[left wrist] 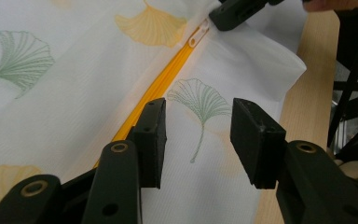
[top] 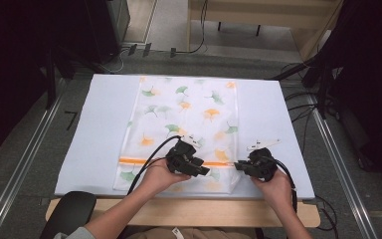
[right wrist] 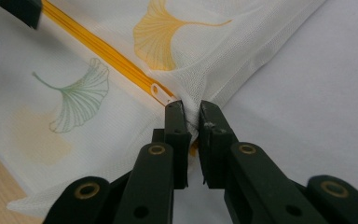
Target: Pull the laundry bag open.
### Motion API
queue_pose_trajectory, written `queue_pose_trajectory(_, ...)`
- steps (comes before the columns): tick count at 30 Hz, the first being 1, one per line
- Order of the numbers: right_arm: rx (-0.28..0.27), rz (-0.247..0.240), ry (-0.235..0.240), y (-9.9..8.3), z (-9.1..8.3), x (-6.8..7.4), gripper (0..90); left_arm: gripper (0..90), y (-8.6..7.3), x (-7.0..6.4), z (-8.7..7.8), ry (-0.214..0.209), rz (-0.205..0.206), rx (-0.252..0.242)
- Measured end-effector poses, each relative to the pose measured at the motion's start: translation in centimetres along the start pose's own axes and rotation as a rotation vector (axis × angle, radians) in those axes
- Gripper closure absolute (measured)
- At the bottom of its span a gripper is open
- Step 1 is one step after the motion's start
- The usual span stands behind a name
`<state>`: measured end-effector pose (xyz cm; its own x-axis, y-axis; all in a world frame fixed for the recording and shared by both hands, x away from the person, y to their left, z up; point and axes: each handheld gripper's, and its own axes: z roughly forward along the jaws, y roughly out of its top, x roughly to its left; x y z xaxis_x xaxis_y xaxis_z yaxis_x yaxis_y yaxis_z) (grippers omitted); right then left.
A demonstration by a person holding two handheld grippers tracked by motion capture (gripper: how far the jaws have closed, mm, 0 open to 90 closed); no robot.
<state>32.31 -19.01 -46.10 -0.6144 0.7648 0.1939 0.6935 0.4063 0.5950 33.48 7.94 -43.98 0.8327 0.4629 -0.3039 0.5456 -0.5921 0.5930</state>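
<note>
Right gripper (right wrist: 192, 116) pinches the edge of the white mesh ginkgo-print bag (right wrist: 191, 56) beside its orange zipper (right wrist: 102, 51); left gripper (left wrist: 198, 140) hovers open over the fabric.

White mesh bag (top: 184, 129) with ginkgo-leaf print, flat on table, orange zipper (top: 144, 160) seemingly closed.

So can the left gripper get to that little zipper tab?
Probably yes: the left gripper hovers open over the mesh bag, with bare fabric along the orange zipper up to the zipper tab.

open gap btwn left gripper (left wrist: 198, 140) fingers, mesh bag (top: 179, 119) flat, table (top: 99, 124) free alongside
</note>
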Motion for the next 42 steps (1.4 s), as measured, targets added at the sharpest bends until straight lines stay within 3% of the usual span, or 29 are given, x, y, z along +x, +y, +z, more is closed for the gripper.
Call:
queue_pose_trajectory(3, -0.020, -0.003, 0.010, 0.1, -0.5, 0.0, 85.1, 57.1, 0.2, -0.1, 0.6, -0.013, 0.000, 0.015)
queue_pose_trajectory(5, -0.024, -0.009, 0.019, 0.2, -0.7, -0.1, 85.0, 65.6, 0.3, -0.3, 0.9, -0.038, -0.008, 0.028)
queue_pose_trajectory(10, -0.024, -0.008, 0.043, 0.3, -0.8, -0.2, 84.7, 67.6, 0.9, -0.5, 1.5, -0.049, -0.010, 0.006)
queue_pose_trajectory(14, -0.036, -0.013, 0.055, 0.4, -0.9, -0.3, 84.7, 65.7, 1.3, -0.4, 2.0, -0.052, -0.014, 0.002)
queue_pose_trajectory(17, -0.039, -0.014, 0.061, 0.4, -1.1, -0.2, 84.8, 61.7, 1.7, -0.2, 2.5, -0.085, -0.040, -0.003)
queue_pose_trajectory(24, -0.045, -0.040, 0.096, 0.6, -1.2, -0.2, 85.0, 62.2, 2.4, -0.9, 3.8, -0.056, 0.023, 0.016)
queue_pose_trajectory(27, -0.050, -0.043, 0.103, 0.7, -1.3, -0.2, 85.0, 61.1, 2.7, -0.8, 4.1, -0.057, 0.003, 0.016)
queue_pose_trajectory(36, -0.080, -0.064, 0.142, 1.0, -1.9, 0.0, 85.1, 57.9, 3.4, -0.9, 4.3, -0.049, 0.032, -0.001)
queue_pose_trajectory(42, -0.088, -0.090, 0.162, 1.2, -2.0, 0.3, 85.1, 58.6, 3.5, -0.8, 4.5, -0.066, 0.025, -0.019)
